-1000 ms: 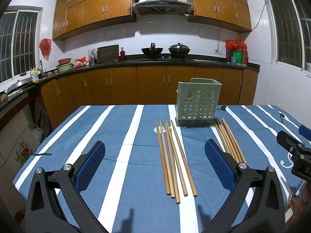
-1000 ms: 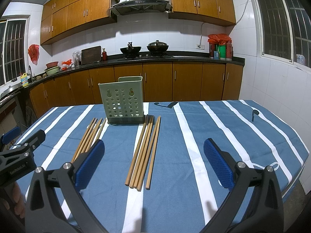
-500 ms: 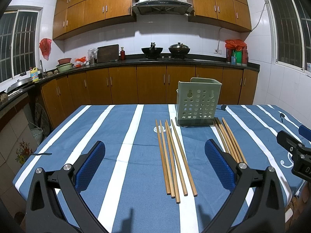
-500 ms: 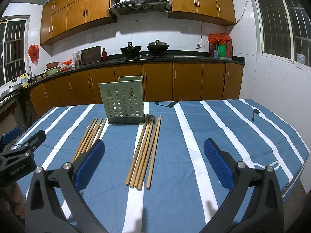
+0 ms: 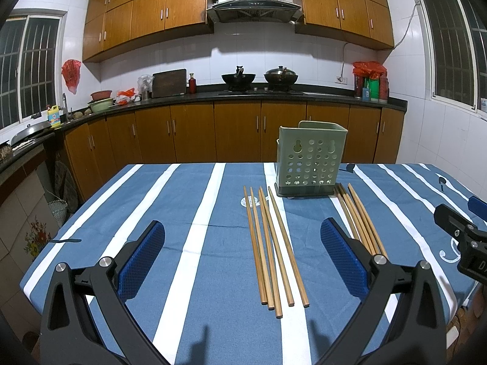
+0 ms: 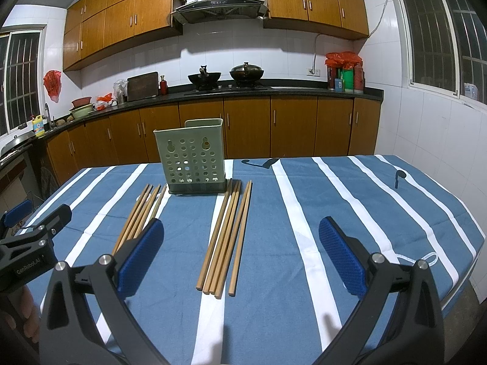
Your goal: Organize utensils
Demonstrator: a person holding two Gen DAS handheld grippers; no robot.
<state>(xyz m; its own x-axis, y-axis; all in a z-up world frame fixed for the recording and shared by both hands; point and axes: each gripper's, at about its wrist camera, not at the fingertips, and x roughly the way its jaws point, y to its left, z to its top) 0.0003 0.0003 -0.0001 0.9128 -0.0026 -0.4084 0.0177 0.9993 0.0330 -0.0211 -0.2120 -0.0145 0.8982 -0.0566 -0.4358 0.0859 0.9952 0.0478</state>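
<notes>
Covering the table [image 5: 170, 213] is a blue cloth with white stripes, seen running to its far edge at 12 o'clock, where brown wooden cabinets [image 5: 194, 133] are set back across an open strip of floor. In the left wrist view, the left gripper [image 5: 243, 261] is held above the near part of the cloth with its jaws spread wide and nothing between them; its blue pads [image 5: 143, 261] are textured with a fine mesh, and its arms are of smooth black plastic with round metal bolts. One group of five slim, straight wooden chopsticks [image 5: 271, 243] is laid between the pads toward 12 o'clock, and bare cloth is left open at 9 and 10 o'clock. A pale green plastic utensil holder [image 5: 310, 161], box-shaped and pierced with round holes, is stood upright at 1 o'clock, just beyond the far tips. A second group of chopsticks [image 5: 359, 216] is laid at 2 o'clock, partly hidden by the right pad. In the right wrist view, the right gripper [image 6: 242, 258] is likewise held wide and empty, with a bundle of chopsticks lying between its pads and broad open cloth reaching to the table's right edge at 3 o'clock.
</notes>
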